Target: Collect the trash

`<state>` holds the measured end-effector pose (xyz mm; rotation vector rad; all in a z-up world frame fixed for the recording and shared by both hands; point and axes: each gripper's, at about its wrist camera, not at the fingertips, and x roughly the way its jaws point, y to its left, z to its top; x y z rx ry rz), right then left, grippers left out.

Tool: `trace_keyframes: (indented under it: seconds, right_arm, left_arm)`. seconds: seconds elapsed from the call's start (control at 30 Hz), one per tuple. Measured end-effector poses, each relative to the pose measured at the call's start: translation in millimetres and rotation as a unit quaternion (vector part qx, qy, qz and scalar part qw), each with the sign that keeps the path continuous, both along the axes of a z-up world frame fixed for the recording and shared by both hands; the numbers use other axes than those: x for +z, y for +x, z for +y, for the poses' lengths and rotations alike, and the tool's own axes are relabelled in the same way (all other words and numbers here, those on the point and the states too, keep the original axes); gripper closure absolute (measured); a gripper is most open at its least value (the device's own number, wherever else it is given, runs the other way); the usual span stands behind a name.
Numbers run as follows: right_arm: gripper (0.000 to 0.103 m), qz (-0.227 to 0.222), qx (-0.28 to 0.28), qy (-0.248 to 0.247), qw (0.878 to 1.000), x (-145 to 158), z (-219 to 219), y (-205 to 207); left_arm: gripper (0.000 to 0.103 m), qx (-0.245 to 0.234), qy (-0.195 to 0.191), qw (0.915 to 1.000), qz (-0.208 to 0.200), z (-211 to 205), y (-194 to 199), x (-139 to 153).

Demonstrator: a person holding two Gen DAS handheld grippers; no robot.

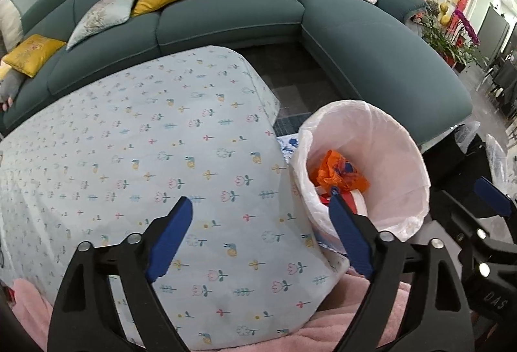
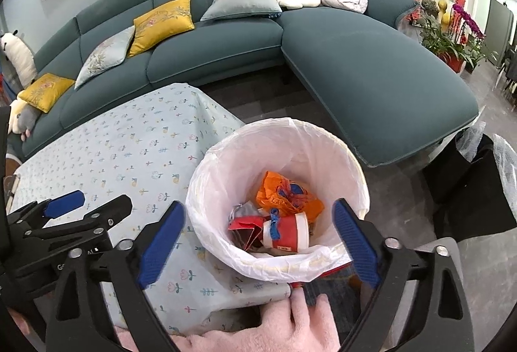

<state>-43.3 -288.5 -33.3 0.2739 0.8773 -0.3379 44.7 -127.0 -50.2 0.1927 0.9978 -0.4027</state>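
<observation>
Both tongs, left (image 1: 258, 222) and right (image 2: 260, 222), gape empty; dipping lower could snag the bin's thin liner (image 2: 223, 164) and tip it.

The bin (image 2: 278, 200) mouth under my right gripper (image 2: 258, 232) gapes wide, with the orange bag (image 2: 287, 192) and red cup (image 2: 286, 232) low inside. The table (image 2: 135, 151) edge crowds it at nine o'clock. Bare floor (image 2: 258, 103) lies at twelve, then the sofa (image 2: 371, 77) from twelve to two o'clock.
</observation>
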Motion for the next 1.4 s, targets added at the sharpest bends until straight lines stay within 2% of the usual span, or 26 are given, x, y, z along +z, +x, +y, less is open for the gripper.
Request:
trace_keyframes:
  seconds: [0.33,0.93,1.4]
  right_arm:
    - [0.007,-0.006,-0.012,-0.013,1.0,-2,4,-14]
    - [0.007,-0.001,0.005,-0.052,0.999,-6,24,-26]
    - [0.007,-0.001,0.008,-0.047,0.999,-13,27,-27]
  left_arm:
    - [0.014,-0.006,0.02,0.9997,-0.016,5,-9,2]
    - [0.014,0.022,0.018,0.9991,-0.031,20,-24,-4]
    - [0.014,0.043,0.02,0.9985,-0.026,22,-26,-6]
